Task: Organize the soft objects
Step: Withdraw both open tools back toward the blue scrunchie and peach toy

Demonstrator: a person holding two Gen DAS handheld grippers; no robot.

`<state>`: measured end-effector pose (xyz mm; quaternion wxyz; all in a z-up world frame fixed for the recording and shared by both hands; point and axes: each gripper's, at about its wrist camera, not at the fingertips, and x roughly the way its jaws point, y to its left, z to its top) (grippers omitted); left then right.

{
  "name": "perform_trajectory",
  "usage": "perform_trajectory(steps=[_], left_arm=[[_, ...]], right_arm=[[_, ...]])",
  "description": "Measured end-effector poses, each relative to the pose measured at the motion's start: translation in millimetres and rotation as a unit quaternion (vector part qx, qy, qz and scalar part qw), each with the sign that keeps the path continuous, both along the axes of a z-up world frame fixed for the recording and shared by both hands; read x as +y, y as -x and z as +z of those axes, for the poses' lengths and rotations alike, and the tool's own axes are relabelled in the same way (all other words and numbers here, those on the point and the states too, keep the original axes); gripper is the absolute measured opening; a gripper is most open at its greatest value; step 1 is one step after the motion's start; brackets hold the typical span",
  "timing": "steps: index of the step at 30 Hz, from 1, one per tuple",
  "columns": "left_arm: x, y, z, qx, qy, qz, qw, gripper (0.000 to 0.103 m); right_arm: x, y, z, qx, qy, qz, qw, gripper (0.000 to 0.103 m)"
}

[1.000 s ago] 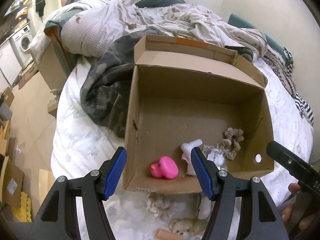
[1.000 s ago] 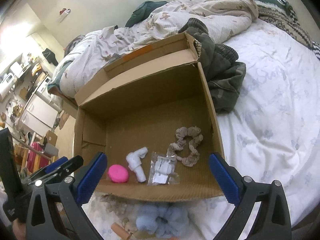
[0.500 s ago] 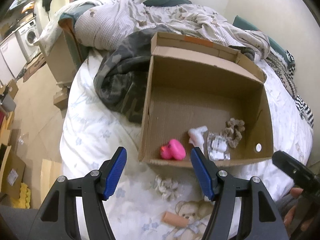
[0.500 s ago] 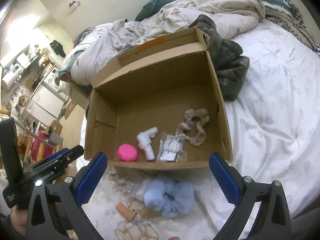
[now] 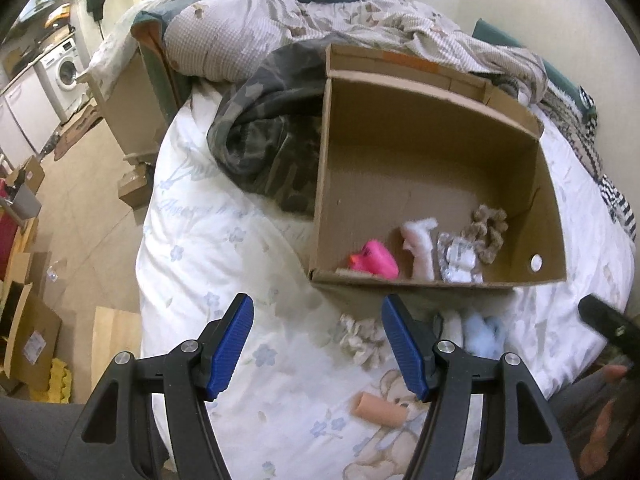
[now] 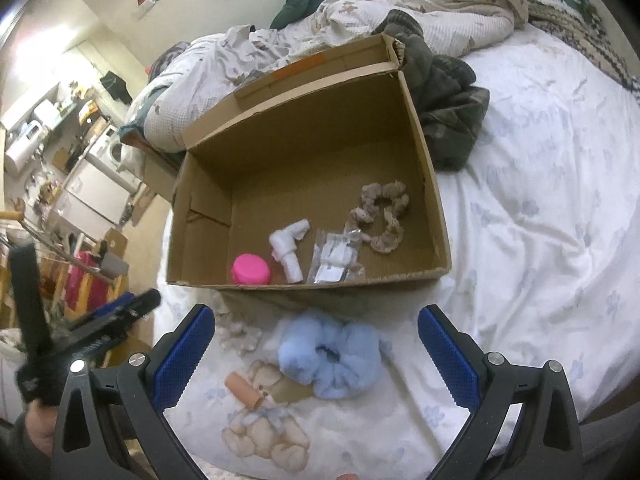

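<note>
An open cardboard box (image 5: pixel 436 286) (image 6: pixel 304 288) lies on the bed. Inside are a pink toy (image 5: pixel 374 262) (image 6: pixel 251 269), a white piece (image 5: pixel 420 246) (image 6: pixel 286 246), a clear packet (image 5: pixel 458 258) (image 6: pixel 334 258) and a brown scrunchie (image 5: pixel 488 230) (image 6: pixel 380 214). In front of the box lie a blue fluffy scrunchie (image 6: pixel 330 358) (image 5: pixel 482 334), a cream scrunchie (image 5: pixel 360 340) (image 6: pixel 238 330) and a peach tube (image 5: pixel 376 410) (image 6: pixel 242 390). My left gripper (image 5: pixel 316 350) is open and empty above the sheet. My right gripper (image 6: pixel 316 356) is open and empty, straddling the blue scrunchie from above.
A camouflage jacket (image 5: pixel 264 144) (image 6: pixel 448 104) lies beside the box. A rumpled duvet (image 5: pixel 280 24) is piled behind it. The bed edge drops to a floor (image 5: pixel 76 208) with cardboard boxes at the left. The sheet has a printed bear (image 6: pixel 268 436).
Both grippers have drawn back from the box toward the bed's near edge. The scrunchies and the tube in front of the box have come into fuller view. Both stay open.
</note>
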<state>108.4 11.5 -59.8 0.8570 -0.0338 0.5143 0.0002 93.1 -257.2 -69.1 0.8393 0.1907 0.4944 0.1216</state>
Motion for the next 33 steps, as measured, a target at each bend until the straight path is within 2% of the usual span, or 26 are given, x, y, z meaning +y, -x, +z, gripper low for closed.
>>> perform_trajectory(steps=[4,9,13,18,20,25,30,31,32,33], left_arm=[[9.2,2.6,-5.4,0.013,0.029,0.010,0.9994,0.064],[11.1,4.2,-12.5,0.025,0.030,0.010,0.9992,0.064],[14.5,1.0,-26.6,0.057,0.058,0.018,0.9965,0.064],[8.9,-2.0,-50.6,0.108,0.081,0.016,0.9907,0.063],[5.7,-4.5,-58.1,0.116,0.091,0.014,0.9890,0.063],[-9.9,-22.8,-77.2,0.130,0.097,0.010,0.9867,0.063],[-24.4,-37.1,-96.5,0.144,0.080,0.017,0.9862,0.062],[-28.3,-39.0,-100.3,0.149,0.075,0.014,0.9858,0.054],[-32.1,-40.3,-103.5,0.155,0.071,0.008,0.9853,0.037],[-35.7,-41.5,-106.8,0.164,0.067,0.002,0.9841,0.029]], right_arm=[[-3.2,5.5,-1.3,0.007,-0.018,-0.008,1.000,0.103],[1.6,6.0,-12.4,0.034,-0.009,-0.009,0.999,0.103],[1.3,2.7,-19.1,0.046,-0.022,-0.016,0.999,0.103],[4.2,2.0,-23.9,0.056,-0.017,-0.013,0.998,0.103],[4.6,1.3,-24.9,0.058,-0.015,-0.013,0.998,0.103],[5.4,-0.1,-29.7,0.069,-0.017,-0.016,0.997,0.103],[4.9,-0.8,-34.7,0.075,-0.007,-0.015,0.997,0.103],[4.1,-1.0,-36.3,0.078,-0.006,-0.016,0.997,0.103],[3.0,-1.3,-37.9,0.080,-0.006,-0.018,0.997,0.103],[1.8,-1.6,-39.5,0.082,-0.007,-0.021,0.996,0.103]])
